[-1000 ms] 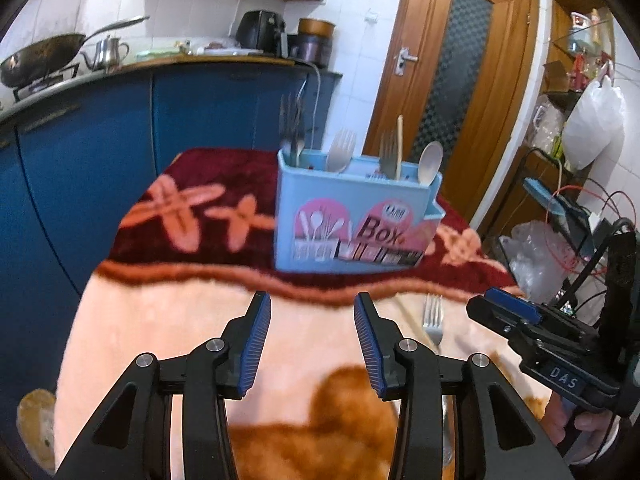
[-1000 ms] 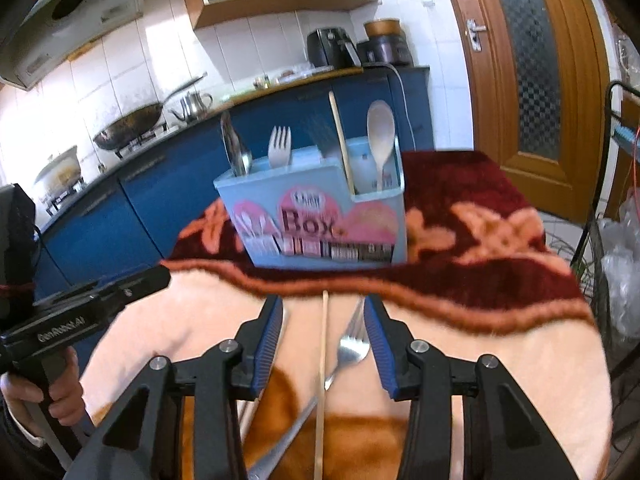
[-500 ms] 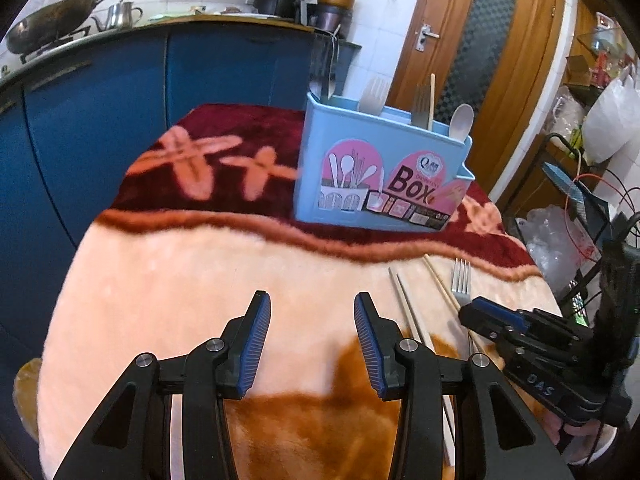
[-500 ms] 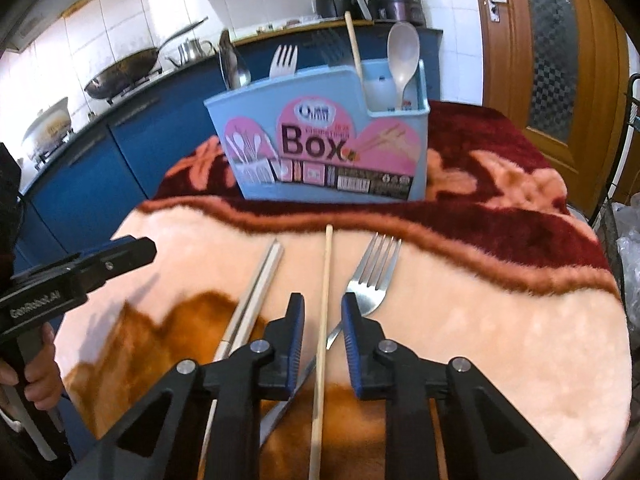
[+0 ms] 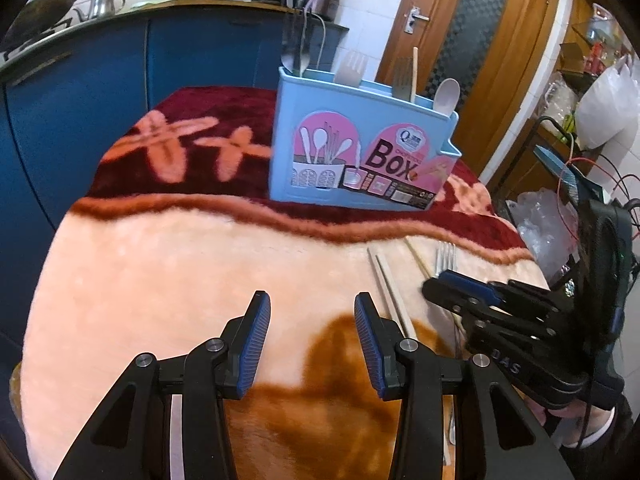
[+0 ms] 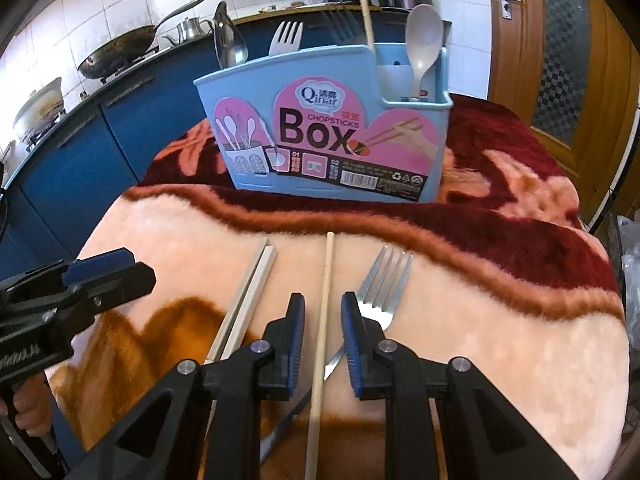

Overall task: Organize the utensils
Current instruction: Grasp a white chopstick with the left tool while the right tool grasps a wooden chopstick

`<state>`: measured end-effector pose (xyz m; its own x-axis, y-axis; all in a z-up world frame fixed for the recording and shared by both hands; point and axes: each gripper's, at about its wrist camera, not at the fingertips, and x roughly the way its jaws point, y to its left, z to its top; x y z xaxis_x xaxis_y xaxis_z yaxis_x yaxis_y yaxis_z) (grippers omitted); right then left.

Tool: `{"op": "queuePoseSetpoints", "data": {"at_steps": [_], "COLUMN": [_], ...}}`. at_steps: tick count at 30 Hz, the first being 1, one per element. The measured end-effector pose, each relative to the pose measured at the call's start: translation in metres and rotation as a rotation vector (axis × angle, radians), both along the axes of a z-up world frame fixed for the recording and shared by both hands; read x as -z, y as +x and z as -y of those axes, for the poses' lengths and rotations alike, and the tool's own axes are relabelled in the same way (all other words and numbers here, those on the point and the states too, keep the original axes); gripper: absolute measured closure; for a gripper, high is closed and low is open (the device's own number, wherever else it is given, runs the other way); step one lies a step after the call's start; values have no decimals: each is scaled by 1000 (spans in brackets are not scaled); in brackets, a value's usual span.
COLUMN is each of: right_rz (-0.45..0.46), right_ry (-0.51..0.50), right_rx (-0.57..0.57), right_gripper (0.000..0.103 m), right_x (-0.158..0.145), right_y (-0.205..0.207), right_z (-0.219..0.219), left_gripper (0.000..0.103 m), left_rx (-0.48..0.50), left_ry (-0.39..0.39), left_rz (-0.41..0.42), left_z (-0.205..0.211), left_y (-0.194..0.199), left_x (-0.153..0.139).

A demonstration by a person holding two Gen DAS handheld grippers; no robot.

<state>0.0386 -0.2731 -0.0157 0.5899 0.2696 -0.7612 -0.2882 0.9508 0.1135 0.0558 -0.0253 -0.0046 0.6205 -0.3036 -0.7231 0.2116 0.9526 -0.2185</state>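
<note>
- Blanket [image 6: 500, 340]: plush, peach and brown near the cameras, dark red towards the far edge; carries everything listed below.
- Chopsticks box [image 6: 320, 128]: light blue plastic with pink label, upright on the dark red band near the blanket's far edge. Holds a metal spoon [image 6: 228, 40], a white fork [image 6: 285, 38], a dark fork, a wooden chopstick [image 6: 366, 16] and a pale spoon [image 6: 423, 36] in the small side pocket.
- Wooden chopstick on blanket [image 6: 325, 312]: single, lying on the peach part, far tip pointing at the box, near end running towards the camera.
- Pair of pale chopsticks [image 6: 248, 300]: side by side, just left of the wooden one in the right wrist view.
- Metal fork [image 6: 386, 284]: tines towards the box, just right of the wooden chopstick, handle passing under it.
- Right gripper [image 6: 322, 316]: lowered astride the wooden chopstick; jaws just narrowed, a sliver of gap visible either side, pads not yet pressing.
- Left gripper [image 5: 312, 320]: released, jaws apart over bare peach blanket, nothing between them.
</note>
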Motion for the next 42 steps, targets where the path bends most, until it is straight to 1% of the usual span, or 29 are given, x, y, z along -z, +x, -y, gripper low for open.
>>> {"op": "queuePoseSetpoints", "data": {"at_steps": [1, 4, 8, 12, 17, 20, 22, 32, 34, 37, 41, 42], "right_rz": [-12, -16, 8, 41, 75, 85, 89, 96, 95, 92, 69, 61], "right_ry": [-3, 8, 62, 114, 174, 202, 219, 264, 270, 271, 258, 254], "right_rx": [-3, 5, 23, 69, 106, 121, 127, 132, 133, 142, 165, 169], "right_gripper": [91, 96, 97, 97, 97, 97, 97, 96, 96, 96, 96, 96], "right_x": [1, 2, -3, -12, -20, -22, -22, -16, -15, -14, -9, -7], "right_y": [2, 3, -4, -16, -27, -31, -33, -37, -37, -37, -33, -32], "right_z": [-1, 3, 15, 33, 53, 61, 67, 80, 83, 88, 92, 93], "left_gripper": [58, 58, 56, 56, 56, 56, 56, 56, 56, 54, 54, 56], "left_rx": [2, 11, 30, 63, 89, 84, 73, 50, 62, 96, 135, 144], "left_ry": [0, 2, -2, 13, 17, 5, 15, 63, 77, 130, 172, 172], "left_rz": [-1, -6, -29, -41, -78, -110, -126, -139, -160, -197, -247, -263], "left_z": [1, 5, 11, 22, 35, 39, 42, 48, 49, 52, 58, 59], "left_y": [0, -1, 0, -1, 0, 3, 4, 7, 11, 17, 25, 28], "left_x": [0, 1, 5, 6, 10, 14, 18, 23, 22, 20, 19, 19]}}
